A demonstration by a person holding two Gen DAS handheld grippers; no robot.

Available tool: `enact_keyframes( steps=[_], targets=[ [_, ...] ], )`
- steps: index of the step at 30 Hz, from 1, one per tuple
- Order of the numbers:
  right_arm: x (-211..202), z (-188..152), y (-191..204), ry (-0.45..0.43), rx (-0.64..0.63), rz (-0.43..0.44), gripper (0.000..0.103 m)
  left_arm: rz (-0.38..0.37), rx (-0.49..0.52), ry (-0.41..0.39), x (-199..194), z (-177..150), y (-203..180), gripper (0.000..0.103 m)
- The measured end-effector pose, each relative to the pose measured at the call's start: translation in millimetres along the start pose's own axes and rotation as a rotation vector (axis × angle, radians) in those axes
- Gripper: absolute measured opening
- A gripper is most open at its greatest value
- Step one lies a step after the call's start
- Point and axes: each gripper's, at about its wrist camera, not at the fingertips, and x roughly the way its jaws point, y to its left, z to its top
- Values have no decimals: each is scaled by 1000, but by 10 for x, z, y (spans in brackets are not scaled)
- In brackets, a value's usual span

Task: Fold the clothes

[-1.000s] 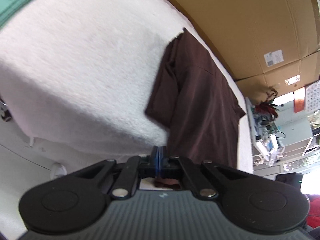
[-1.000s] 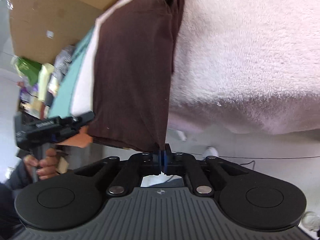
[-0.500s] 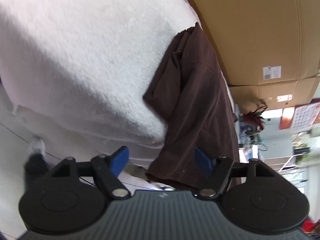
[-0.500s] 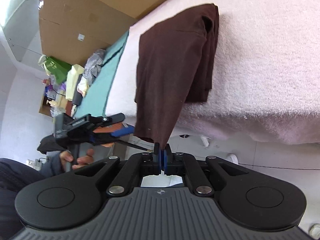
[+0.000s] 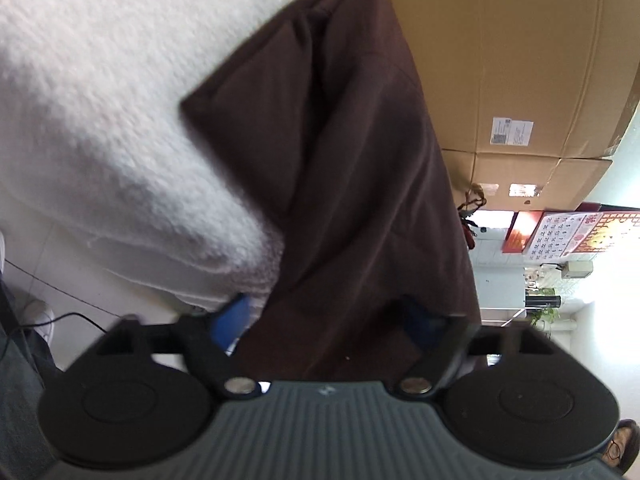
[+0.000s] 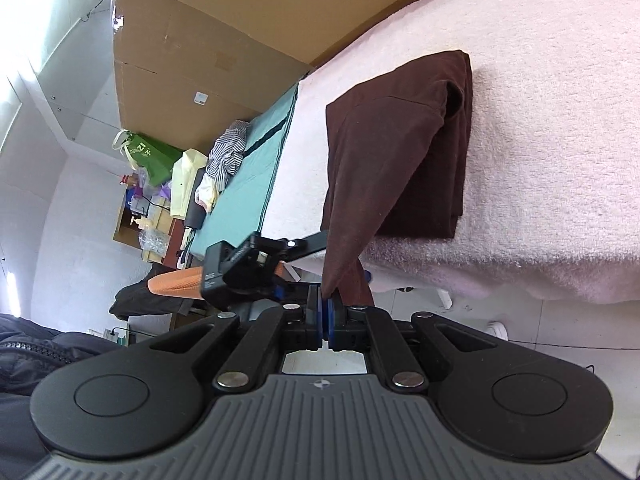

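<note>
I keep the right hand-held gripper (image 6: 325, 312) clamped on the hanging hem corner of the brown garment (image 6: 396, 148), which lies half-folded on the pink-blanketed worktop (image 6: 560, 120) and overhangs its edge. The left hand-held gripper (image 5: 328, 320) stands wide around the other hem, its jaws closing. I judge both corners should rise level. The cardboard boxes (image 5: 520, 60) show no contents.

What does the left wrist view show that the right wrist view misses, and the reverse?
Only the left wrist view: a wall calendar. Only the right wrist view: a teal mat, a striped cloth and a green bag. Both: the brown garment hanging over the edge of the white blanket, with cardboard boxes behind.
</note>
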Motion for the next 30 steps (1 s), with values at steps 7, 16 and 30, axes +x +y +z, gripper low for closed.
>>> enact_keyframes(
  steps=[7, 16, 30],
  targets=[
    [-15, -2, -55, -7, 17, -21, 3, 19, 130, -84, -497, -64, -429, 0],
    [325, -3, -112, 86, 50, 0, 3, 135, 135, -29, -707, 156, -631, 0],
    [410, 1073, -508, -176, 429, 157, 4, 57, 21, 68, -36, 1626, -1054, 0]
  ],
)
